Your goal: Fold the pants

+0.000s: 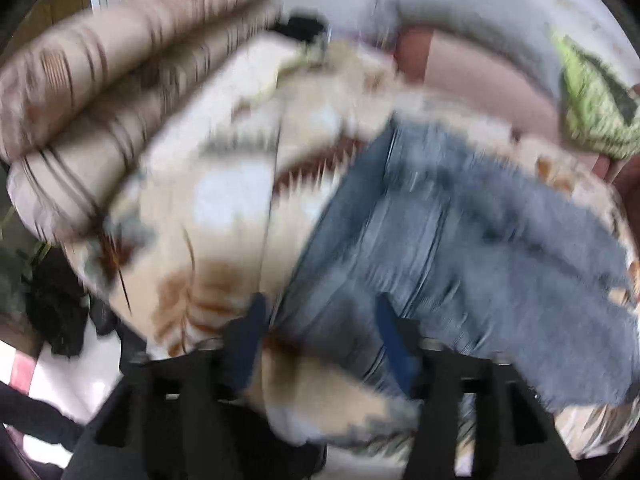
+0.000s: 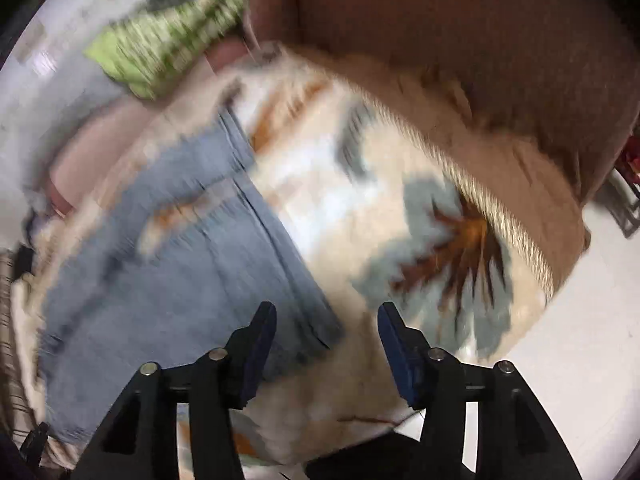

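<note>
Pants [image 1: 460, 232], blue denim, lie flat on a cream blanket [image 1: 224, 200] with a brown leaf print. Both views are blurred. The left gripper [image 1: 318, 332] has its fingers apart above the denim's edge. The right gripper [image 2: 326, 332], fingers apart, has the pants toward ten o'clock.

- The pants [image 1: 460, 240] lie spread on a blanket [image 1: 224, 200] that covers the bed.
- In the left wrist view a rolled quilt [image 1: 100, 92] sits left of the pants, at the blanket's far-left edge.
- A crumpled cloth [image 1: 592, 100] lies beyond the pants, at the far right.
- In the right wrist view the pants [image 2: 180, 248] lie to the left, with bare blanket [image 2: 380, 200] to their right.
- A headboard [image 2: 460, 40] stands behind the blanket.
- The cloth [image 2: 168, 32] lies at the far left.
</note>
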Demonstrator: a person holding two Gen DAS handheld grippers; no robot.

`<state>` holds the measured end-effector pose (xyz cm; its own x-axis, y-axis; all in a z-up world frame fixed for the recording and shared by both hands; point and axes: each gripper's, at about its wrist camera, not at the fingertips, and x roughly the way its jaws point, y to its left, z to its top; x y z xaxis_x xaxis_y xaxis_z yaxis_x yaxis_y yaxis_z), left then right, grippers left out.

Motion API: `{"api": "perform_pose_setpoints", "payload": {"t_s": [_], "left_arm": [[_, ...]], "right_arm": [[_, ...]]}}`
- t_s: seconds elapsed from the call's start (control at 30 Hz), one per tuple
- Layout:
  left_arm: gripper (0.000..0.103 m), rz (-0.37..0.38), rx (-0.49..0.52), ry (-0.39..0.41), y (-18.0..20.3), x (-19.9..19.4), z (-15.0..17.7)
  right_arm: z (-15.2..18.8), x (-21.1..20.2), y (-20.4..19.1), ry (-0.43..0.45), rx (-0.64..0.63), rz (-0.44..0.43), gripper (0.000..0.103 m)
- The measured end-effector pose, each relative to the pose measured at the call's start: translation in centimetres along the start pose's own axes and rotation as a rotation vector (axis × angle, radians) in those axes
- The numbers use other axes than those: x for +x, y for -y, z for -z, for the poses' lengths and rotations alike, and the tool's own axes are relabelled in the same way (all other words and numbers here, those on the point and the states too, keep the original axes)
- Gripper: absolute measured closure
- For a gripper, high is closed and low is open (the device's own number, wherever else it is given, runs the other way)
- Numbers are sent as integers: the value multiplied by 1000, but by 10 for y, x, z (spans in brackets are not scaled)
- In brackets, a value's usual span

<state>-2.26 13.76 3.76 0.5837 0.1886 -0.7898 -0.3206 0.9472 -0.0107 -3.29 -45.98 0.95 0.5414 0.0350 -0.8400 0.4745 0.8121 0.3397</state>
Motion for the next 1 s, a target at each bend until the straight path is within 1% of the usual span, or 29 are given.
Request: {"api": "perform_pose_setpoints", "payload": {"t_s": [0.03, 0.07, 0.1, 0.13, 0.17, 0.2, 0.23, 0.27, 0.3, 0.33, 0.37, 0.4, 0.43, 0.47, 0.5, 0.53, 0.57, 0.6, 0.63, 0.67, 0.7, 0.73, 0.77, 0.8, 0.83, 0.87, 0.93, 1.0], "left_arm": [[24, 14, 8, 39, 2, -8, -6], [23, 28, 19, 72, 8, -14, -9], [23, 41, 44, 98, 17, -17, -12], [23, 47, 63, 98, 26, -16, -10], [23, 62, 92, 73, 34, -7, -9], [23, 70, 107, 31, 38, 7, -5], [23, 58, 115, -28, 40, 25, 0], [23, 40, 120, -101, 41, 42, 8], [22, 21, 132, -224, 40, 71, 18], [20, 23, 140, -250, 36, 80, 25], [20, 23, 144, -192, 35, 72, 23], [21, 5, 154, -175, 36, 63, 19], [21, 7, 157, -150, 37, 56, 14], [21, 23, 163, -88, 39, 43, 5], [20, 28, 172, -52, 42, 36, 0], [20, 29, 186, -11, 45, 29, -7], [19, 32, 197, 8, 49, 29, -10], [18, 31, 204, -4, 49, 34, -13], [18, 29, 203, -34, 52, 45, -13], [18, 32, 196, -87, 50, 60, -9], [18, 33, 190, -147, 46, 76, -5], [13, 29, 171, -238, 41, 99, 3], [11, 41, 150, -189, 39, 95, 6], [12, 38, 145, -172, 37, 88, 4], [12, 46, 149, -186, 37, 84, 0], [12, 55, 146, -176, 36, 79, -6], [12, 66, 139, -114, 36, 68, -21], [12, 84, 114, -81, 32, 67, -41]], "right_arm": [[-5, -4, -8, 8, -20, -51, 36], [-7, -4, -17, 10, -35, -101, 33], [-9, -1, -25, -1, -49, -174, 32], [-9, 6, -27, -21, -51, -210, 31], [-5, 16, -24, -51, -46, -225, 31], [1, 37, -18, -118, -32, -211, 30], [6, 54, -10, -182, -25, -158, 30], [12, 71, -3, -246, -19, -95, 33], [12, 70, -2, -219, -44, -103, 33], [10, 64, -5, -216, -58, -99, 34], [6, 60, -10, -220, -63, -98, 34], [-4, 51, -17, -191, -81, -108, 34], [-11, 44, -26, -163, -102, -110, 34], [-24, 41, -34, -132, -126, -109, 33], [-35, 40, -39, -121, -125, -122, 33], [-44, 43, -42, -117, -112, -150, 33], [-54, 51, -45, -120, -90, -199, 33], [-61, 64, -49, -127, -79, -232, 33], [-65, 77, -50, -139, -72, -248, 30], [-65, 93, -49, -162, -59, -248, 23], [-64, 120, -45, -229, -29, -215, 18], [-59, 143, -38, -290, -4, -200, 16], [-58, 145, -36, -265, 5, -216, 16], [-60, 135, -42, -234, 1, -213, 16], [-61, 131, -48, -240, -18, -200, 16], [-62, 127, -53, -237, -43, -197, 16], [-69, 117, -61, -195, -83, -164, 16], [-80, 116, -58, -172, -57, -152, 16]]}}
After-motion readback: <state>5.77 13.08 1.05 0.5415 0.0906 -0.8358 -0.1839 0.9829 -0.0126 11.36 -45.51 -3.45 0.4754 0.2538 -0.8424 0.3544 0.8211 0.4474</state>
